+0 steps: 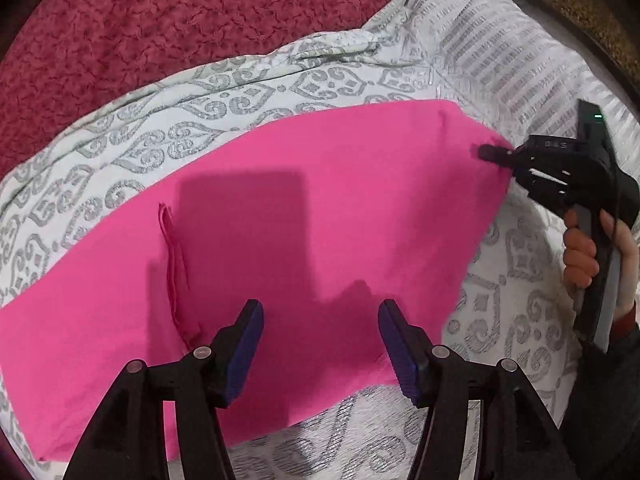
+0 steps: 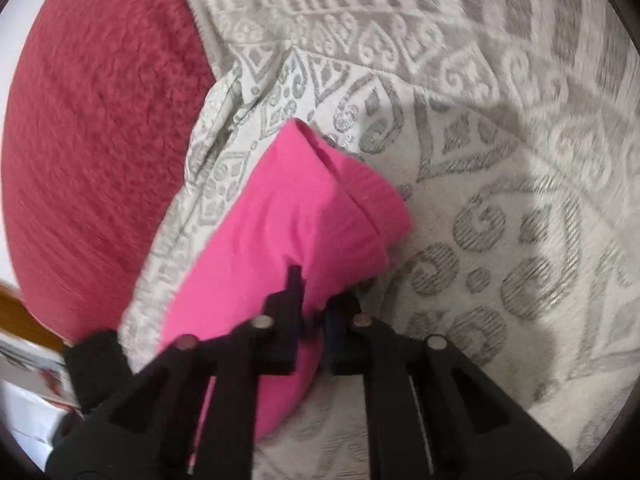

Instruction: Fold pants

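Observation:
Bright pink pants [image 1: 300, 216] lie spread on a white bedspread with a grey scroll pattern [image 1: 120, 132]. My left gripper [image 1: 320, 340] is open and empty, its blue pads above the pants' near edge. My right gripper [image 1: 490, 154] shows in the left wrist view at the pants' right edge, pinching the cloth. In the right wrist view the right gripper [image 2: 314, 312] is shut on a fold of the pink pants [image 2: 296, 200], which drape away from the jaws; the hem end lies on the bedspread [image 2: 500, 220].
A dark red fuzzy blanket [image 1: 180, 12] covers the far left side of the bed and shows in the right wrist view [image 2: 100, 120]. A dark bed edge and brown floor [image 1: 580, 8] lie at the far right. A hand [image 1: 580, 256] holds the right gripper.

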